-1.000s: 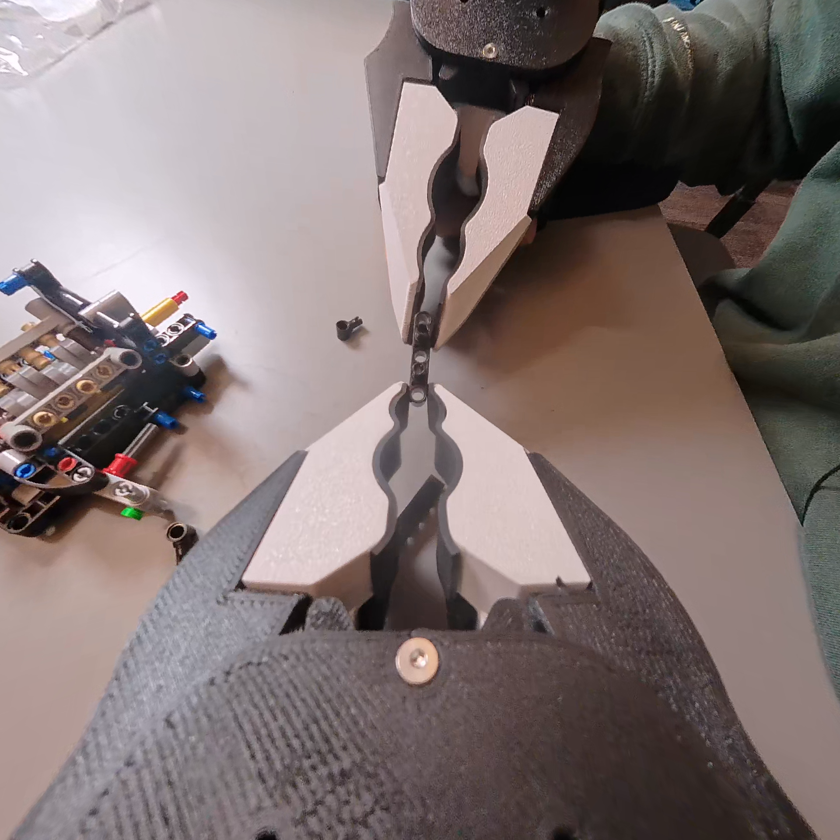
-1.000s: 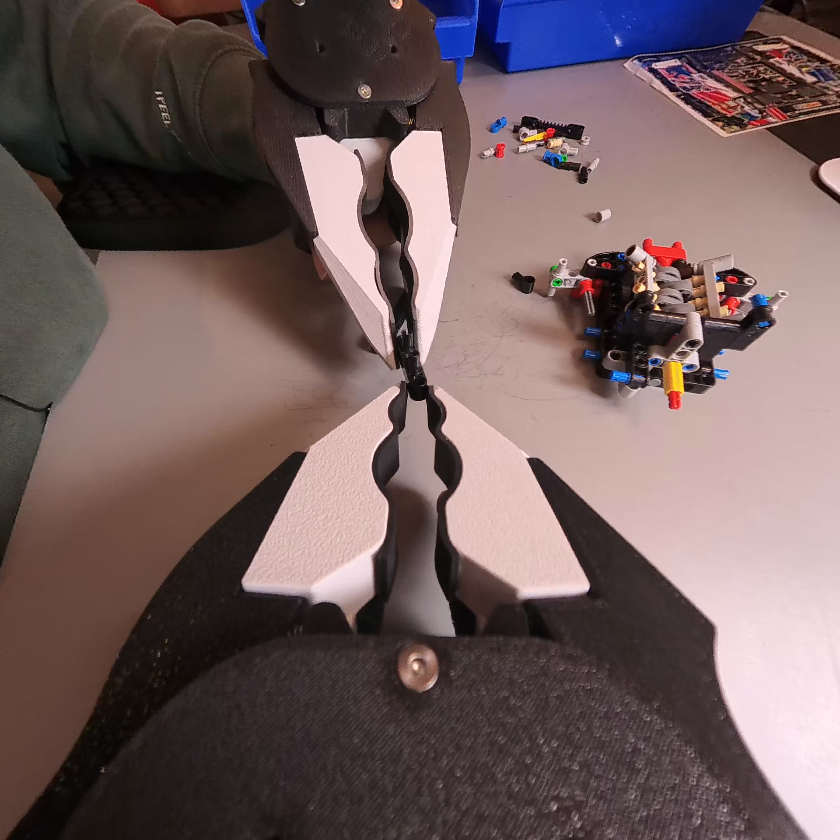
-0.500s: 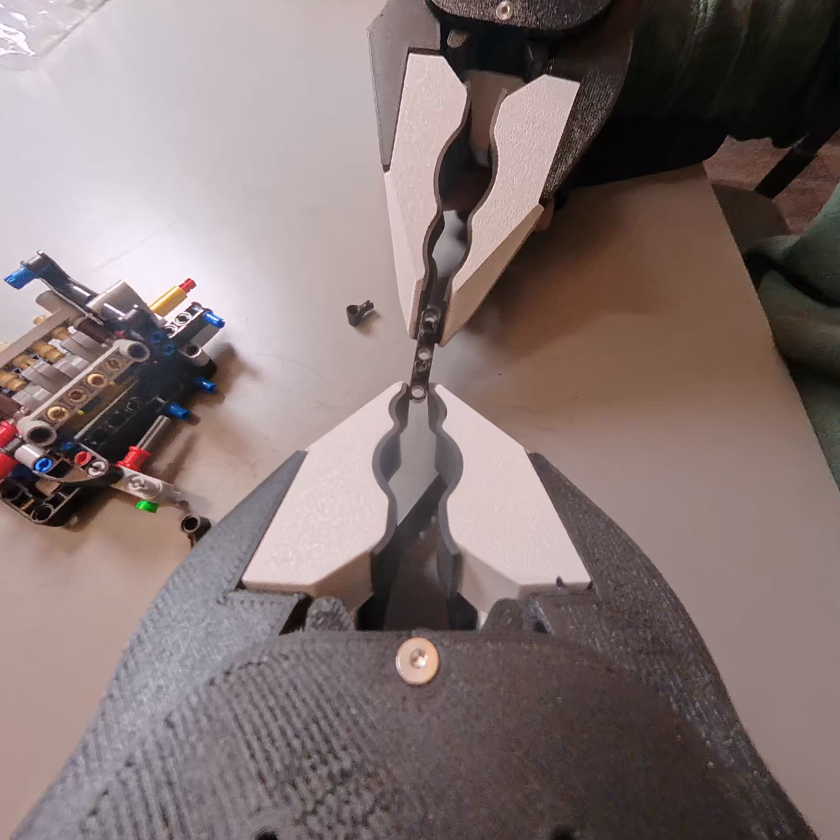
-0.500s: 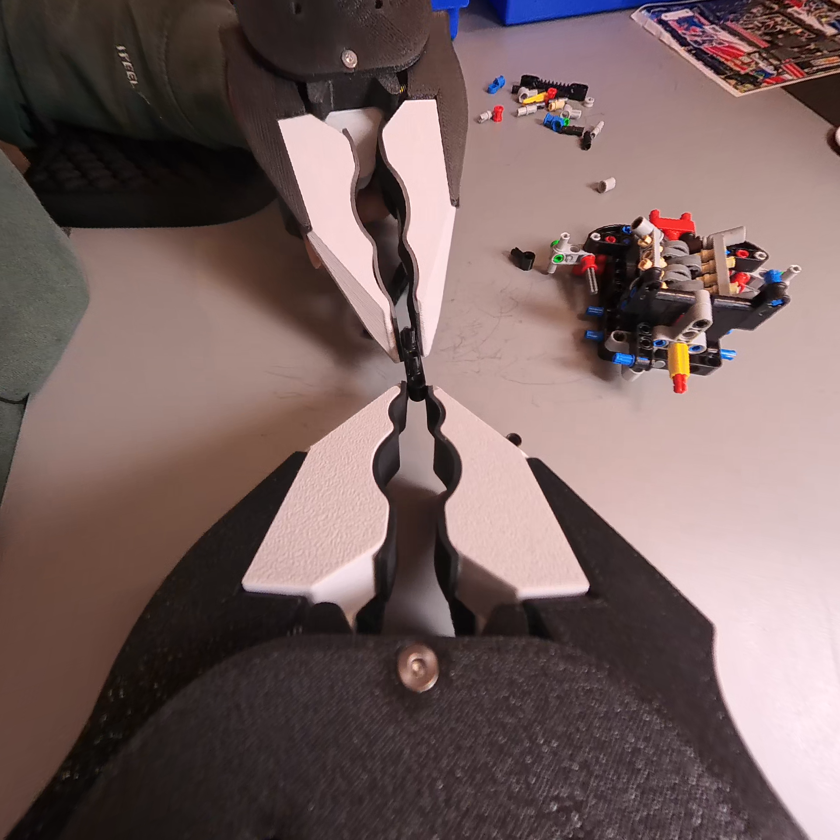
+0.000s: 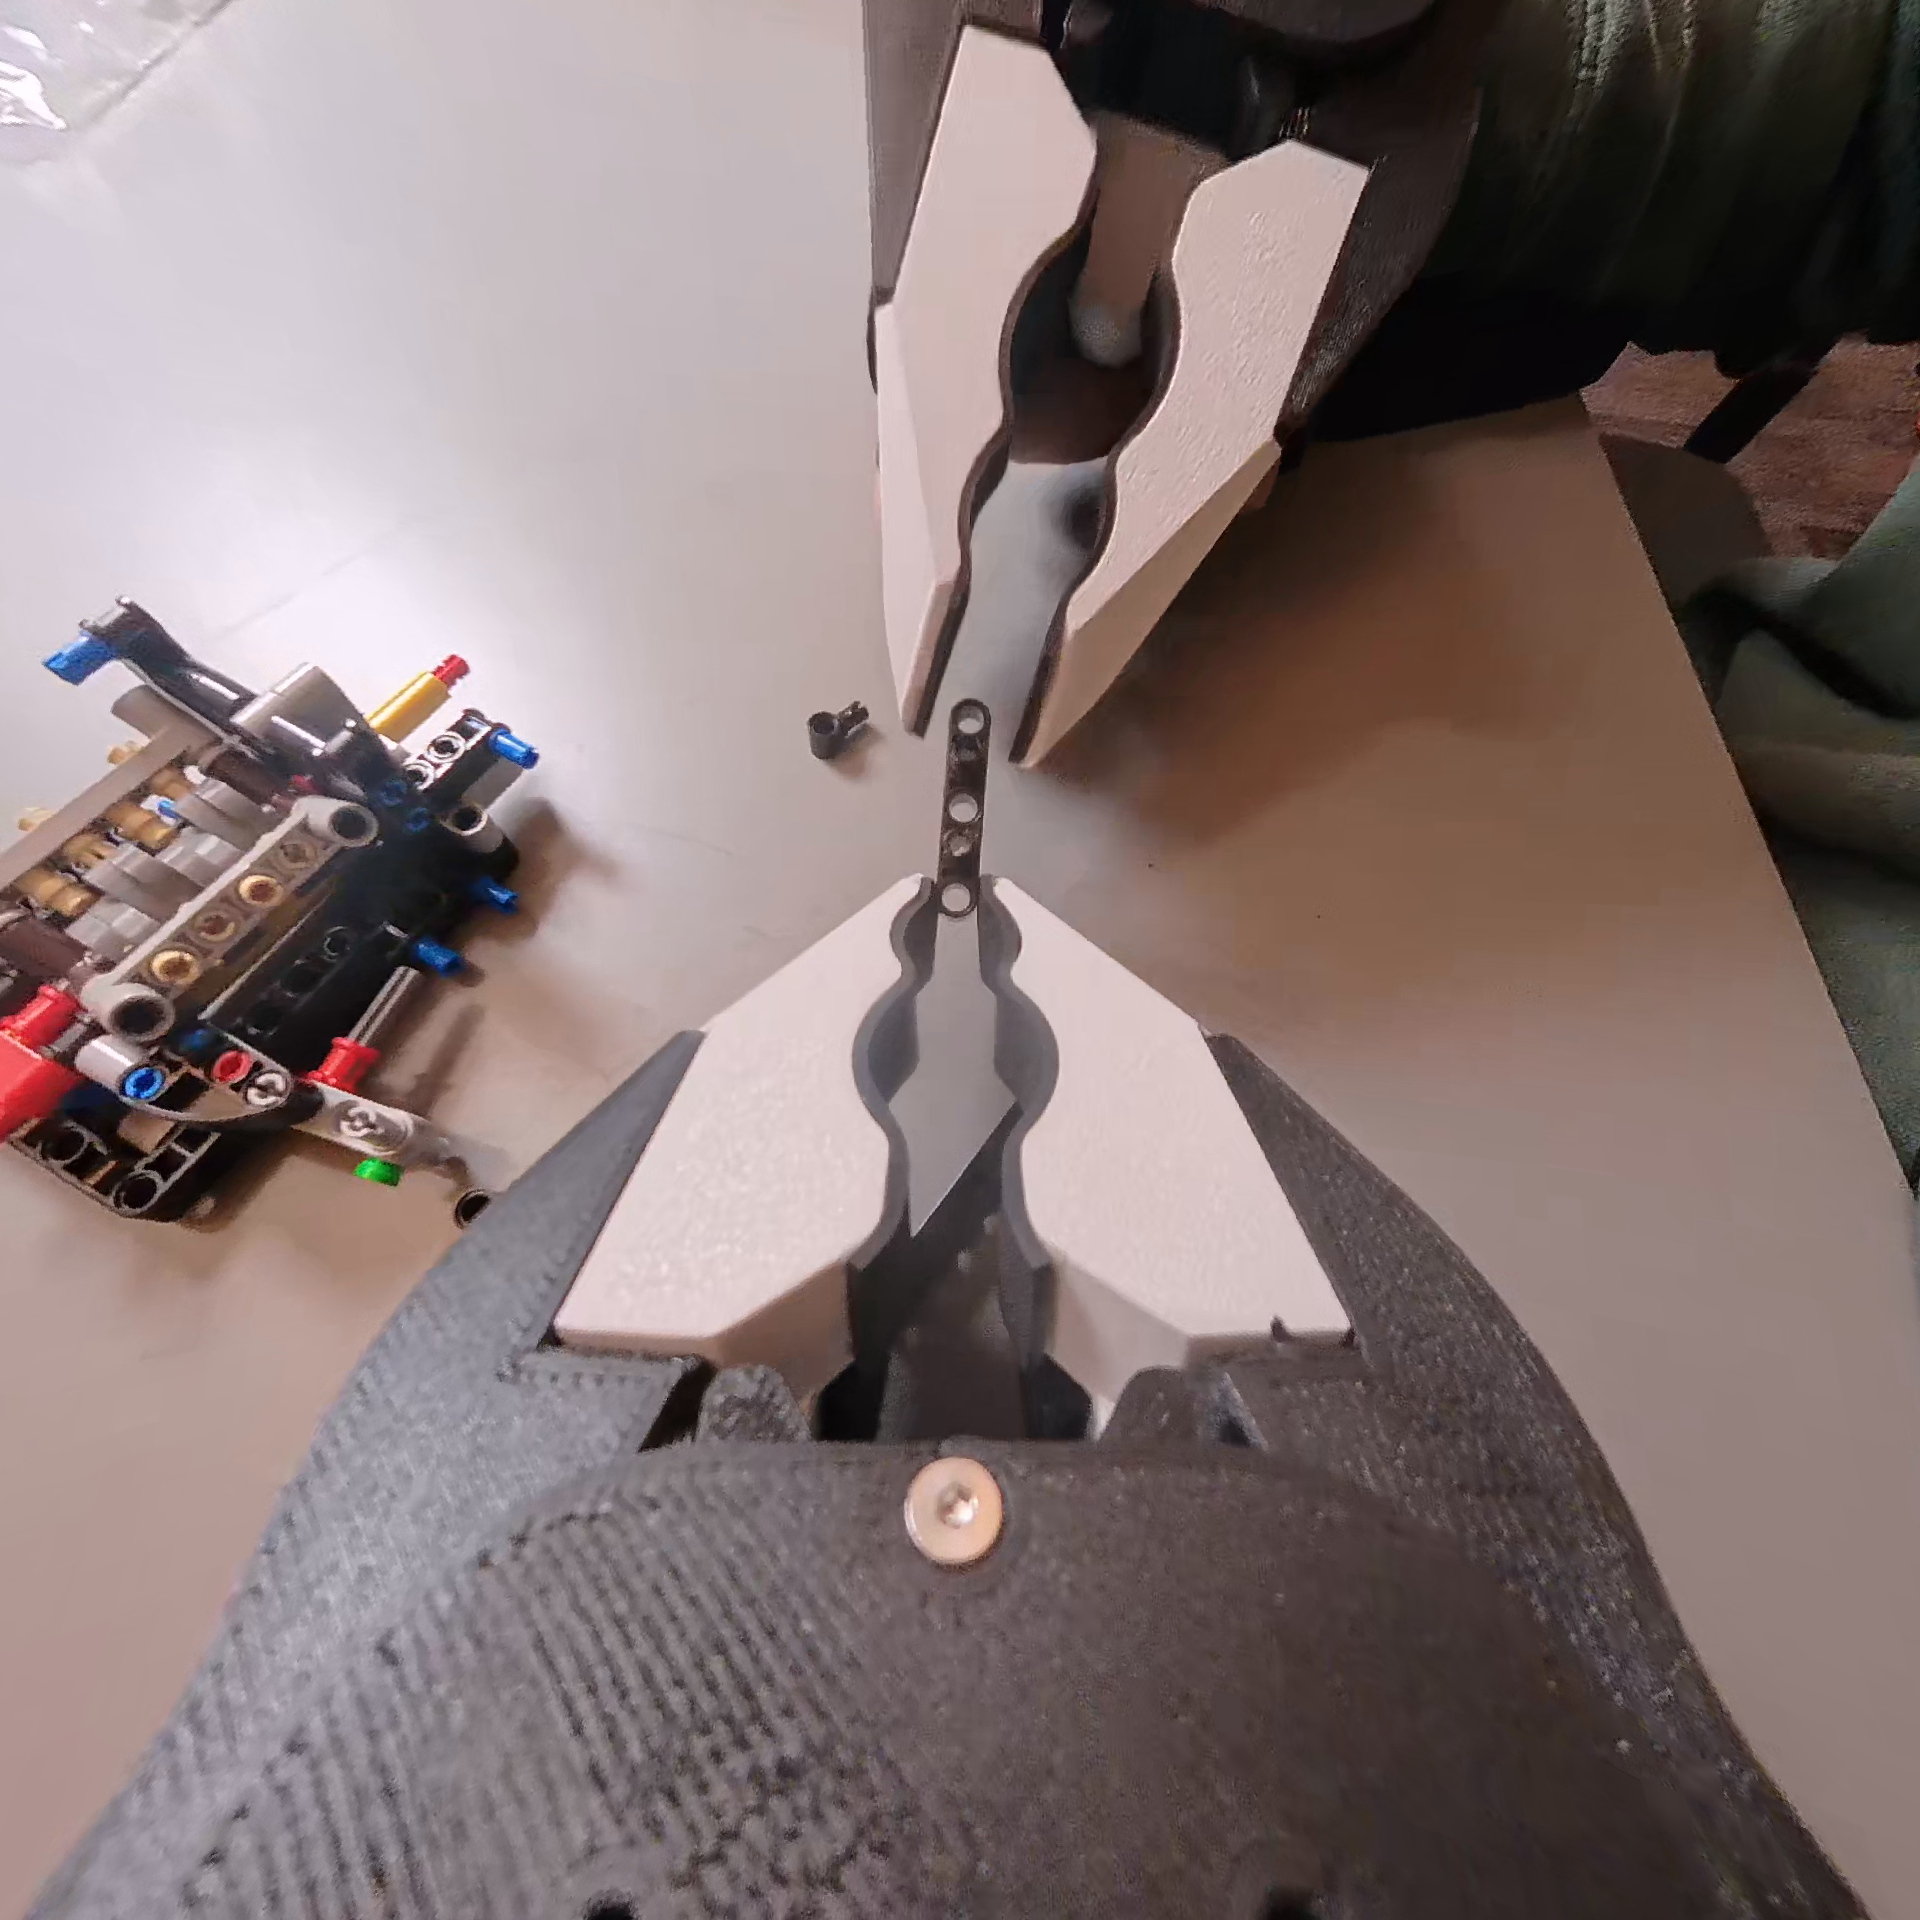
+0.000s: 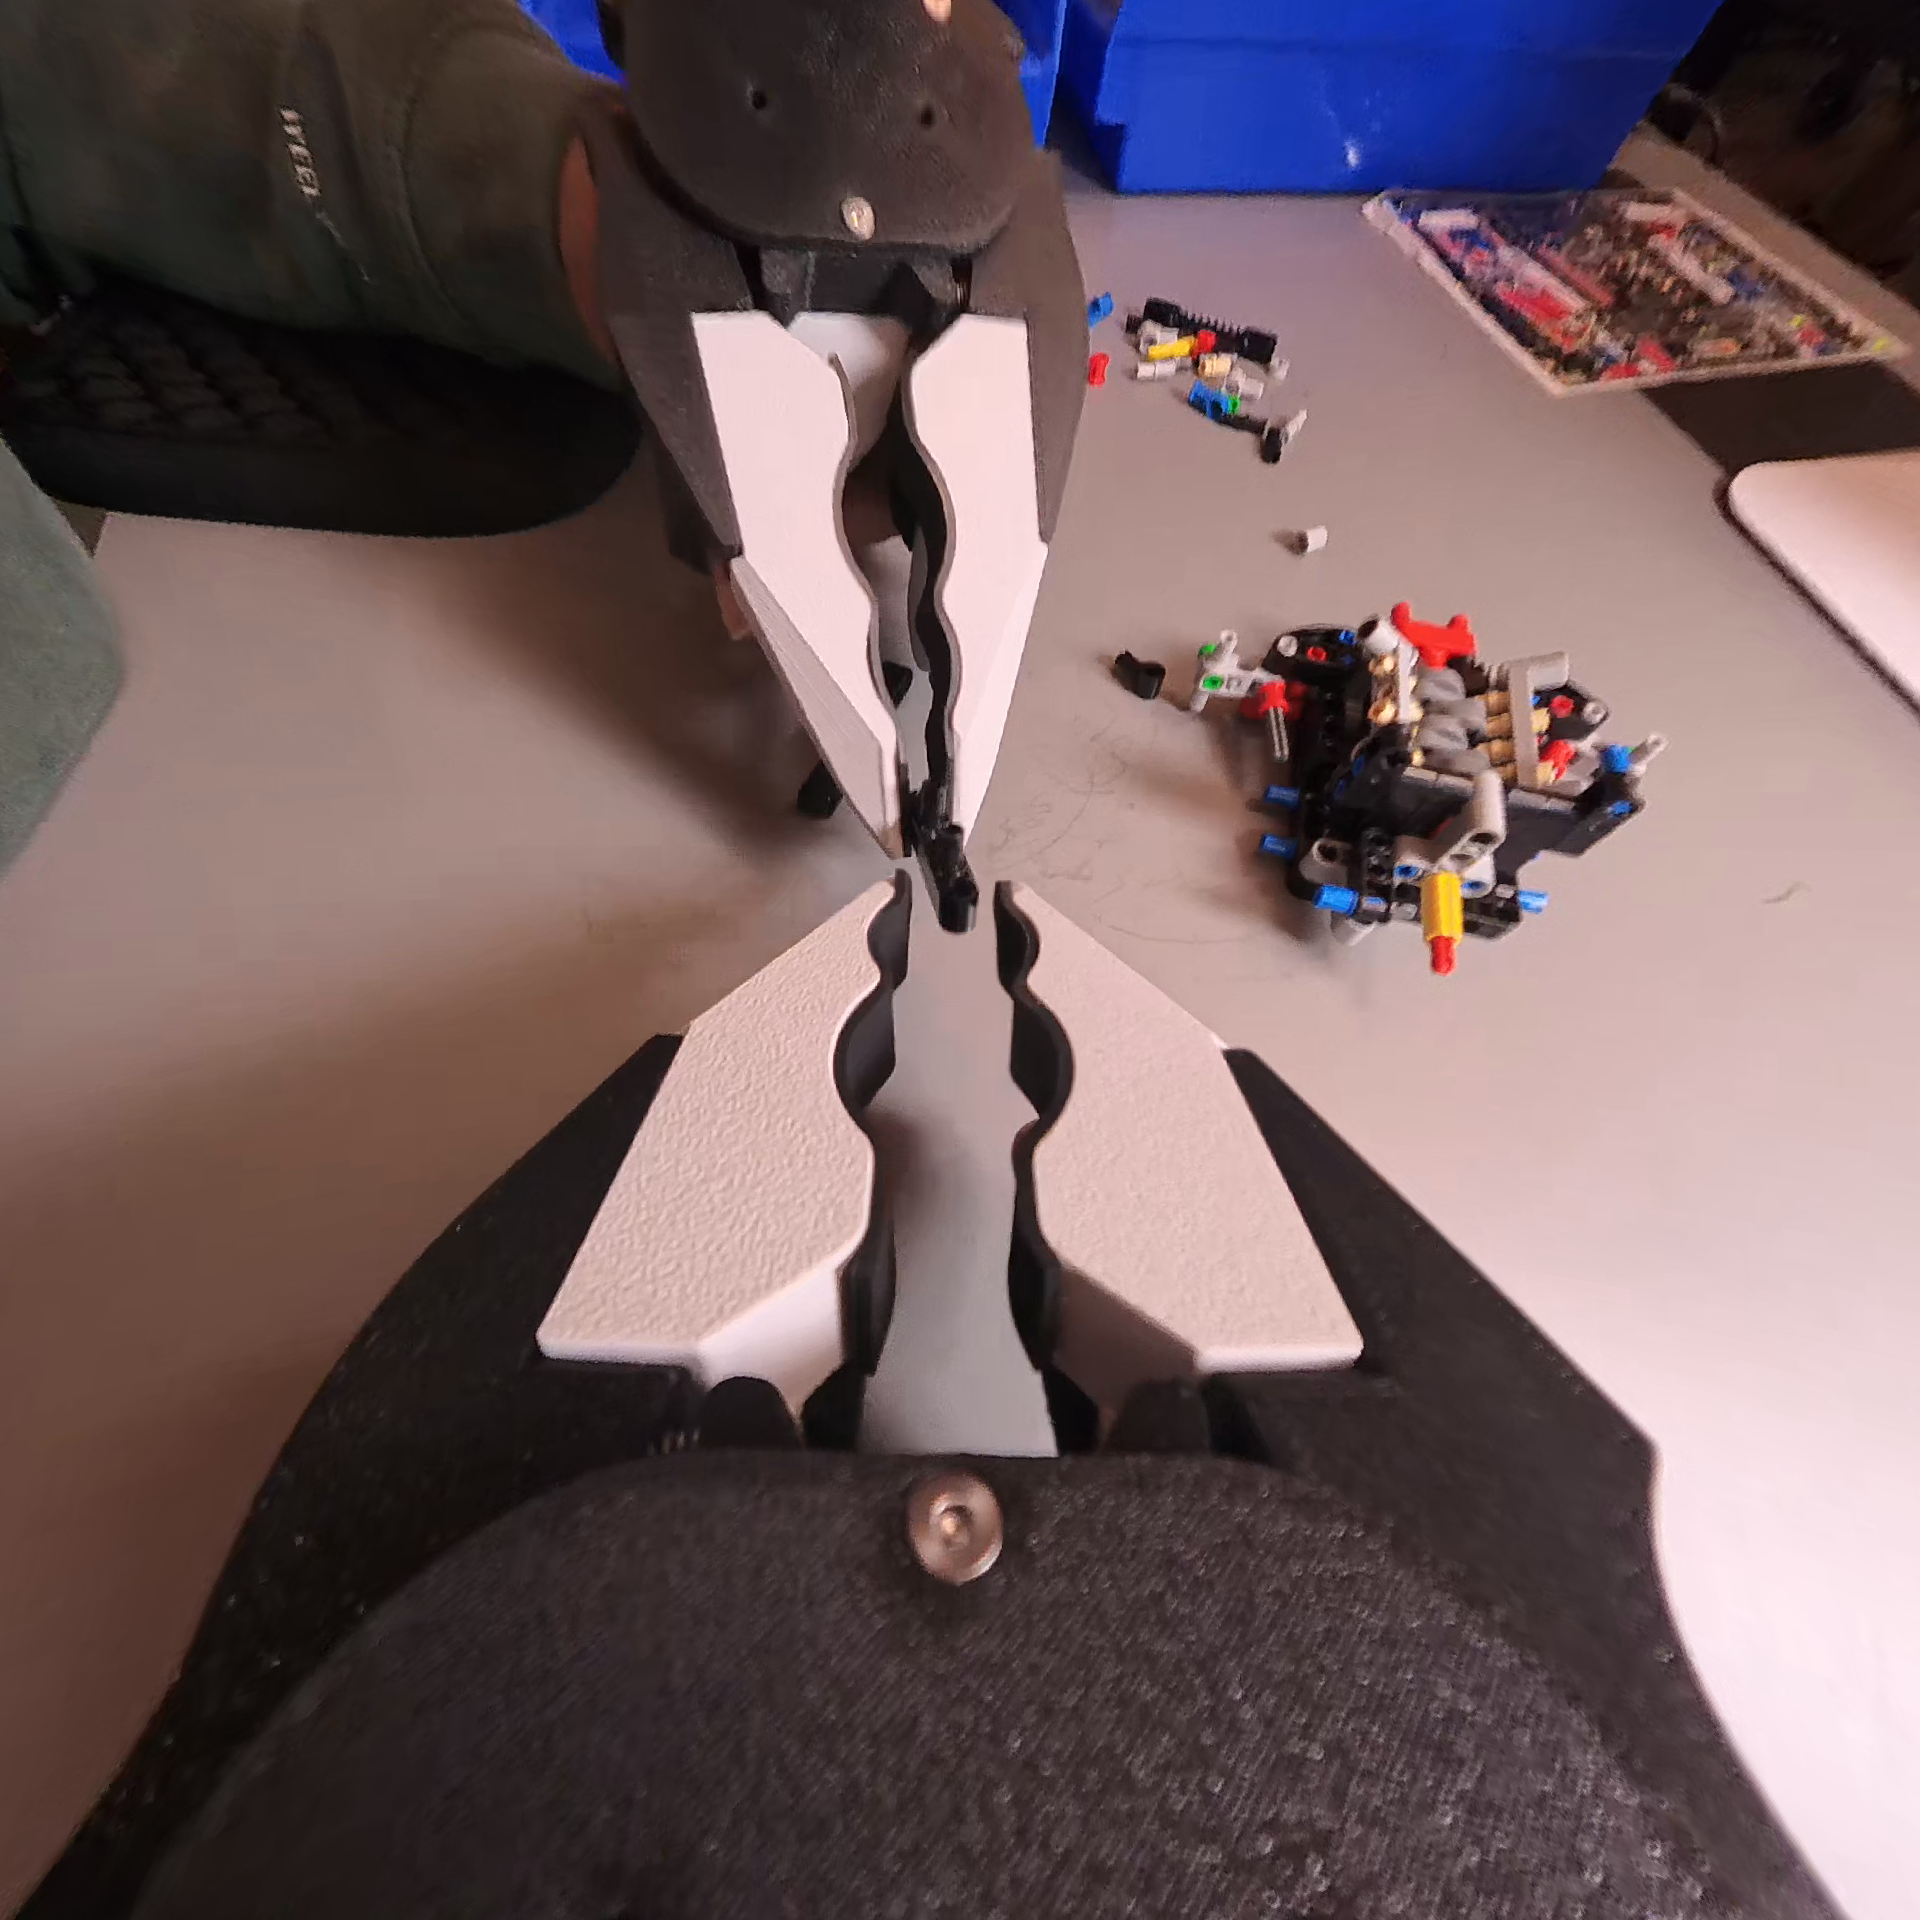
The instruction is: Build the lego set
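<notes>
My left gripper (image 5: 958,896) is closed on the near end of a black beam (image 5: 961,805), which sticks out forward from its tips, clear of the table (image 5: 1351,935). Facing it, my right gripper (image 5: 966,743) stands parted a little, its tips either side of the beam's far end without touching it. On my right camera the beam (image 6: 943,852) pokes out of the left gripper (image 6: 925,831) towards my own open tips (image 6: 951,899). A small black connector (image 5: 836,724) lies just beside. The half-built model (image 6: 1444,769) sits well apart, loose parts (image 6: 1205,364) beyond it.
</notes>
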Demonstrator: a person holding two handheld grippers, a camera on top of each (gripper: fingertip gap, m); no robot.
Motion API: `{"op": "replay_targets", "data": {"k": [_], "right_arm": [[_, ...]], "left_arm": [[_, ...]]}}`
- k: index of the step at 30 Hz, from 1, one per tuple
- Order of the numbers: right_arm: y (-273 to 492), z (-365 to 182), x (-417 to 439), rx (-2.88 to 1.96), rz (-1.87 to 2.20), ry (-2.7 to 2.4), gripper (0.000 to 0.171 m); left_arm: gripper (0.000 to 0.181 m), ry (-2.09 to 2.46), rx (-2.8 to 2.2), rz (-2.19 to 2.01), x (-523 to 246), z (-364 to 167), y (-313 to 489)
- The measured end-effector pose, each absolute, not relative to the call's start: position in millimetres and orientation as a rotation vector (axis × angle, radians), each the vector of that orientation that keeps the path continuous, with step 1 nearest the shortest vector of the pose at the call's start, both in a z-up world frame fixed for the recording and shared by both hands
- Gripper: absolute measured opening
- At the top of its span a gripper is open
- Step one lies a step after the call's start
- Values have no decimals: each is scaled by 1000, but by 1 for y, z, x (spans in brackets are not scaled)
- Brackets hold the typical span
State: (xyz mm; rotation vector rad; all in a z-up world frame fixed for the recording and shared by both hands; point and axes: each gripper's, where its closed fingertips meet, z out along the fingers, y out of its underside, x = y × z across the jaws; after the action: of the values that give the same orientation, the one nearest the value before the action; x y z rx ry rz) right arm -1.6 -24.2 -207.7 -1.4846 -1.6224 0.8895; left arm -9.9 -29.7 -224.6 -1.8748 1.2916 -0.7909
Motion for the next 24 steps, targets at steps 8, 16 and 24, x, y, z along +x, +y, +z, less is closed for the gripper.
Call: {"op": "replay_targets", "data": {"k": [8,16,24], "right_arm": [[-23,-208,-1,-1452,833,-1635,4],[-23,-208,1,-1457,865,-1639,11],[-36,-200,-6,-1406,947,-1662,13]], "left_arm": [[6,1253,-1842,-842,-9,-214,-30],[6,1245,-1820,-849,-9,-210,-30],[6,1343,-1794,-763,-3,-214,-36]]}}
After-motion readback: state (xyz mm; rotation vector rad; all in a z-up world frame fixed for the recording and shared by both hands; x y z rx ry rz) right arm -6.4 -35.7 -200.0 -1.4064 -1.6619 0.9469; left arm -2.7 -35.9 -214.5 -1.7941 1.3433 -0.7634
